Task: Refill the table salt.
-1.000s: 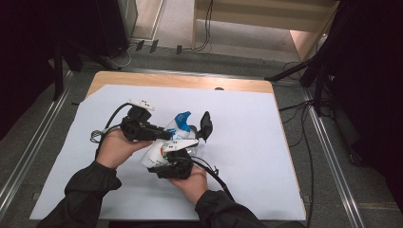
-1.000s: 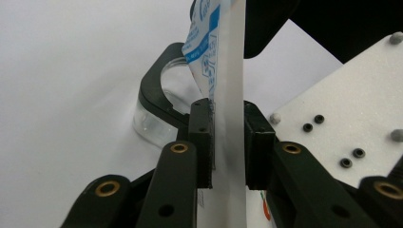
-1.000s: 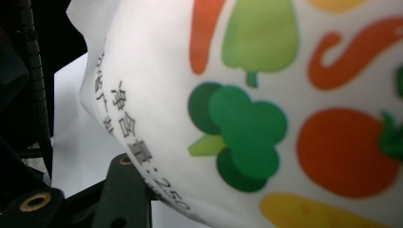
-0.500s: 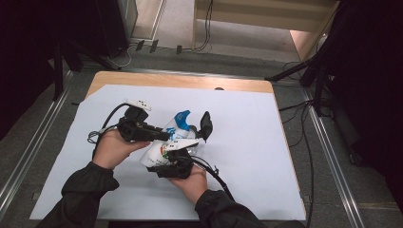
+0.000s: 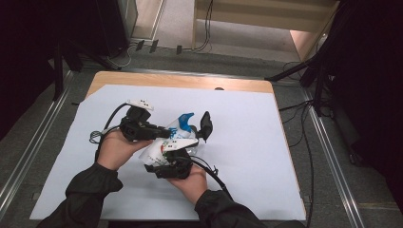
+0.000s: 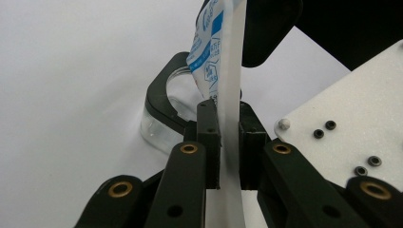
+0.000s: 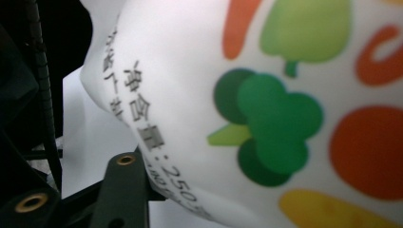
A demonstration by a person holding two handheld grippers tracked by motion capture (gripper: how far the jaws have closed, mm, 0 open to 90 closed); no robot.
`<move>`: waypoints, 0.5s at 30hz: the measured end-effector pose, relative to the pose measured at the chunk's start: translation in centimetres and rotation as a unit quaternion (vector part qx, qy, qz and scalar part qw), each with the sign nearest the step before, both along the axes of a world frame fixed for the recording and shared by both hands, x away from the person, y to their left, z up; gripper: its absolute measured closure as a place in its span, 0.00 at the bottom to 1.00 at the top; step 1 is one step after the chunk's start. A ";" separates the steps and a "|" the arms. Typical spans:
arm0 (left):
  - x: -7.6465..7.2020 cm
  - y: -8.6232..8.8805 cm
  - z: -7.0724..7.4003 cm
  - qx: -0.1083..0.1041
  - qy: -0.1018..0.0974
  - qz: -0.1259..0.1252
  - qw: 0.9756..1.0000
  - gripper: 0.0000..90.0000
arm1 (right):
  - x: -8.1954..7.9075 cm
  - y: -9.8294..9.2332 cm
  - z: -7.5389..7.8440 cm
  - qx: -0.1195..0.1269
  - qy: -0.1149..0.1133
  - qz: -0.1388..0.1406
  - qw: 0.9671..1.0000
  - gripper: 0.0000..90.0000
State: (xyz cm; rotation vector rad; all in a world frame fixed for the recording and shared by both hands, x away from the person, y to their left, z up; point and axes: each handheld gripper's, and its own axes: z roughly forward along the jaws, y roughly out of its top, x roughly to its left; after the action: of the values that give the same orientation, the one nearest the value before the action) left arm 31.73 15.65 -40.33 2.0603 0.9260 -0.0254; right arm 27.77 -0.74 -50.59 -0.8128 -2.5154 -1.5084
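A white pouch (image 5: 159, 148) with blue print and a blue end is held above the white sheet between both hands. In the left gripper view its flat sealed edge (image 6: 228, 71) runs upright between the pads of my left gripper (image 6: 227, 121). These jaws have just been closing and now press on it. In the high view the left gripper (image 5: 161, 134) comes in from the left. My right gripper (image 5: 190, 135) reaches up from below, shut around the pouch's body. The printed body (image 7: 266, 95) bulges against one black finger (image 7: 124, 185) in the right gripper view.
A white sheet (image 5: 247, 156) covers most of the wooden table (image 5: 190, 81). Cables trail from both grippers over the sheet, and more lie on the floor to the right (image 5: 304, 137). Metal rails run along both sides of the table.
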 end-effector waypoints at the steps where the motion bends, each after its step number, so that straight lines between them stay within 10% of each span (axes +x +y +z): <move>1: 0.0 -0.1 0.0 -0.001 0.000 0.001 1.000 0.94 | 0.1 -0.1 0.0 0.003 0.007 -0.002 1.000 0.60; 15: -0.1 0.1 0.1 0.004 0.001 -0.003 1.000 0.91 | 0.3 -0.3 -0.1 0.021 0.020 0.002 1.000 0.62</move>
State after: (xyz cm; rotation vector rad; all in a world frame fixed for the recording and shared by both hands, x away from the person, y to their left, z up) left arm 31.62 15.73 -40.27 2.0702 0.9224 -0.0270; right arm 28.11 -1.05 -50.72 -0.8237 -2.4471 -1.5235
